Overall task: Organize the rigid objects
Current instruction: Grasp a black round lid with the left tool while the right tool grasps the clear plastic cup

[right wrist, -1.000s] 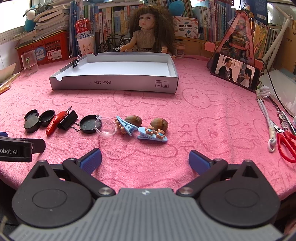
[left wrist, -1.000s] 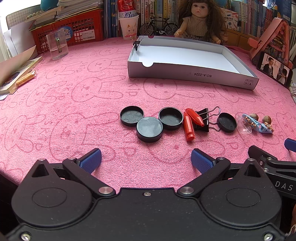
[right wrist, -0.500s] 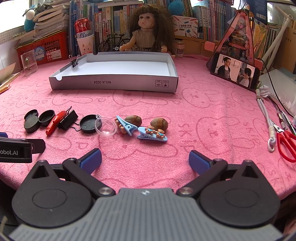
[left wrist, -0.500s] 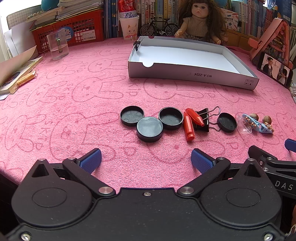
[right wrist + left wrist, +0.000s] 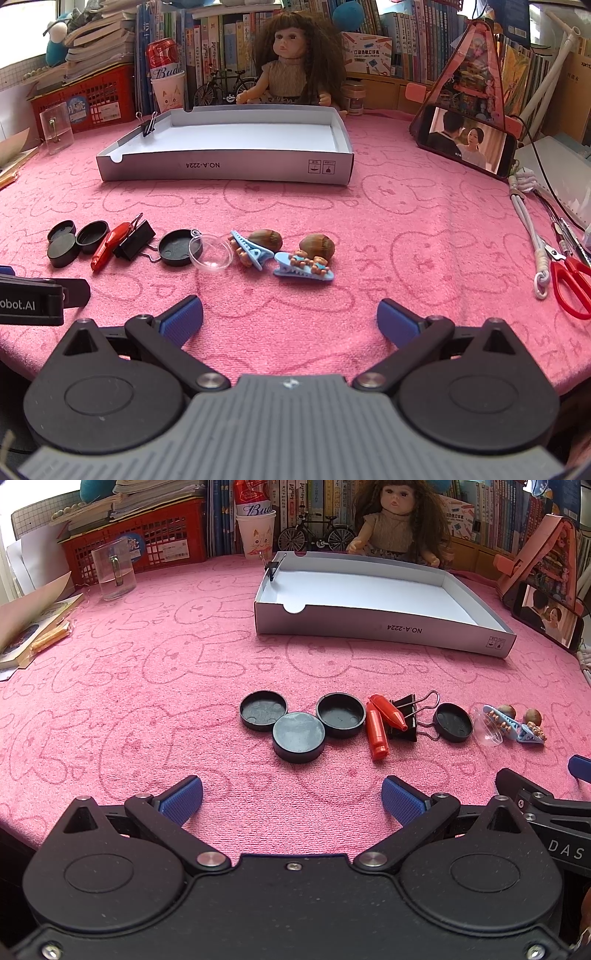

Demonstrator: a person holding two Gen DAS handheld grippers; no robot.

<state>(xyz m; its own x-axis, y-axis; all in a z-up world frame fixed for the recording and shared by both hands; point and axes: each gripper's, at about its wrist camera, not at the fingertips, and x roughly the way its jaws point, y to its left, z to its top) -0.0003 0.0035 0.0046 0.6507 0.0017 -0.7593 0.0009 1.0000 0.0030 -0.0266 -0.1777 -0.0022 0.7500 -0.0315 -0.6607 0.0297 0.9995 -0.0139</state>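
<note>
Both tools spread wide and empty at lower frame. Left tool (image 5: 291, 797) faces the round black plastic caps (image 5: 298, 732) at centre — directly ahead, nearer this hand. Right tool (image 5: 290, 317) faces the blue plastic hair clips (image 5: 303, 272). The shallow white cardboard box (image 5: 369, 622) waits beyond — upper centre of the pink-clothed table (image 5: 147, 672).

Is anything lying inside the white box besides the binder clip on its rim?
No, the white box shows a bare floor, with only the binder clip clipped to its left rim.
</note>
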